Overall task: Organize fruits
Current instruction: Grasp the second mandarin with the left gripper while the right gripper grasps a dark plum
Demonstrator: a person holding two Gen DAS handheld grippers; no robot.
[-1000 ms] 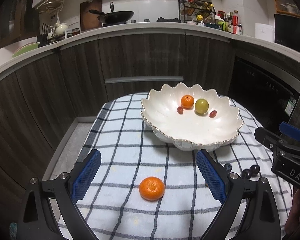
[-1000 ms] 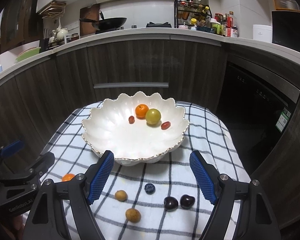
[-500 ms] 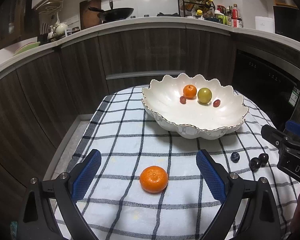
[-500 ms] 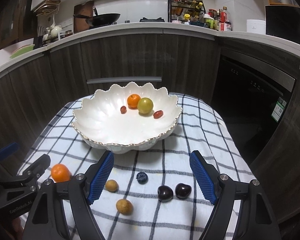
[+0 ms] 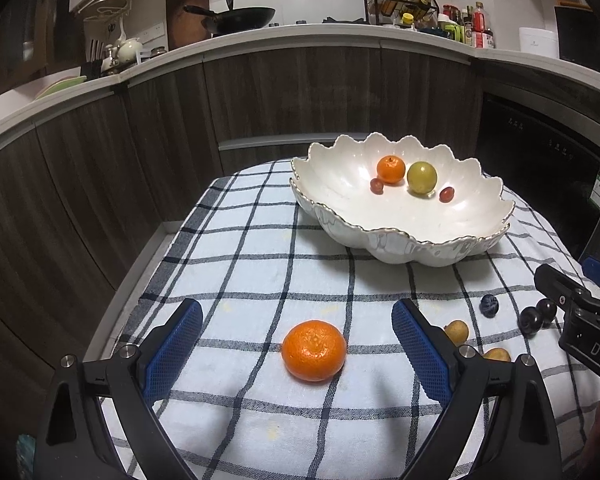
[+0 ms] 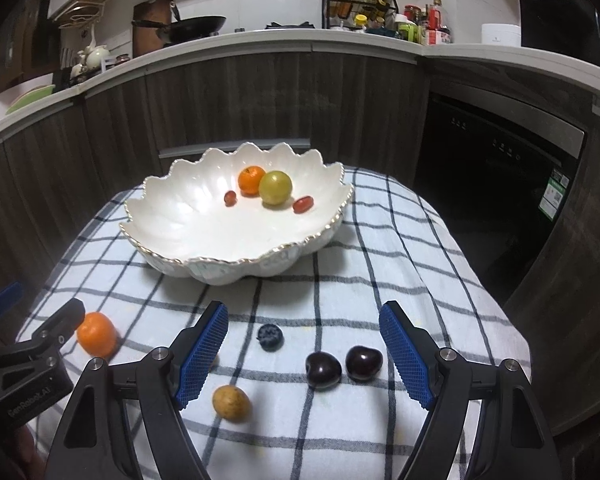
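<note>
A white scalloped bowl (image 5: 340,196) (image 6: 180,216) sits at the far side of the checked cloth and holds a small orange (image 5: 391,169), a green-yellow fruit (image 5: 421,177) and two small red fruits. My left gripper (image 5: 296,344) is open, with a loose mandarin (image 5: 314,356) (image 6: 96,334) lying between its fingers on the cloth. My right gripper (image 6: 304,354) is open above two dark cherries (image 6: 342,364), a blueberry (image 6: 270,336) and a small tan fruit (image 6: 231,402); another tan fruit is partly hidden behind its left finger.
The checked cloth (image 5: 260,264) covers a small table with edges falling away at left and right. Dark kitchen cabinets (image 5: 300,92) and a black appliance (image 6: 500,160) stand behind. Each gripper shows at the edge of the other's view.
Both grippers have drawn back and lowered toward the near side of the table; the bowl now sits farther off. The fruits have not moved. Both grippers stay open.
</note>
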